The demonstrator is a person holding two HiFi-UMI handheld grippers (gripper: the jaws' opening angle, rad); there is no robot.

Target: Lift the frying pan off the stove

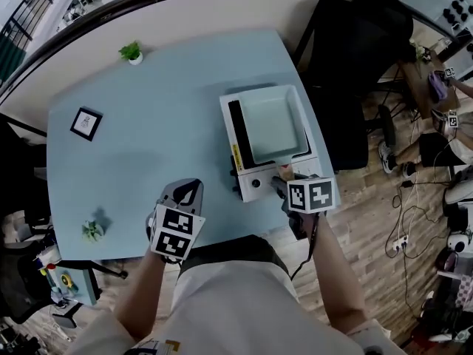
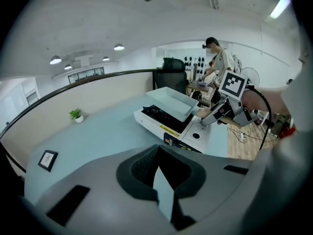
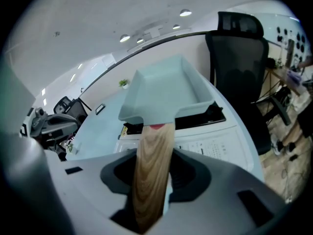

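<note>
A square pale-blue frying pan (image 1: 273, 124) (image 2: 171, 99) (image 3: 161, 92) sits on the black top of a white stove (image 1: 255, 187) (image 2: 195, 136) (image 3: 215, 146) at the table's right side. Its wooden handle (image 3: 154, 165) points toward me. My right gripper (image 1: 284, 187) (image 3: 154, 155) (image 2: 210, 117) is over the stove's front panel, shut on that handle, which fills the gap between the jaws. My left gripper (image 1: 188, 187) (image 2: 161, 170) rests low over the table, left of the stove, shut with nothing in it. In the head view the right gripper hides most of the handle.
The light-blue table (image 1: 148, 161) carries a small potted plant (image 1: 131, 52) at the back, a framed card (image 1: 86, 123) at left and a small plant (image 1: 93, 231) at front left. A black office chair (image 1: 355, 43) stands right behind the stove. A person (image 2: 217, 58) stands far off.
</note>
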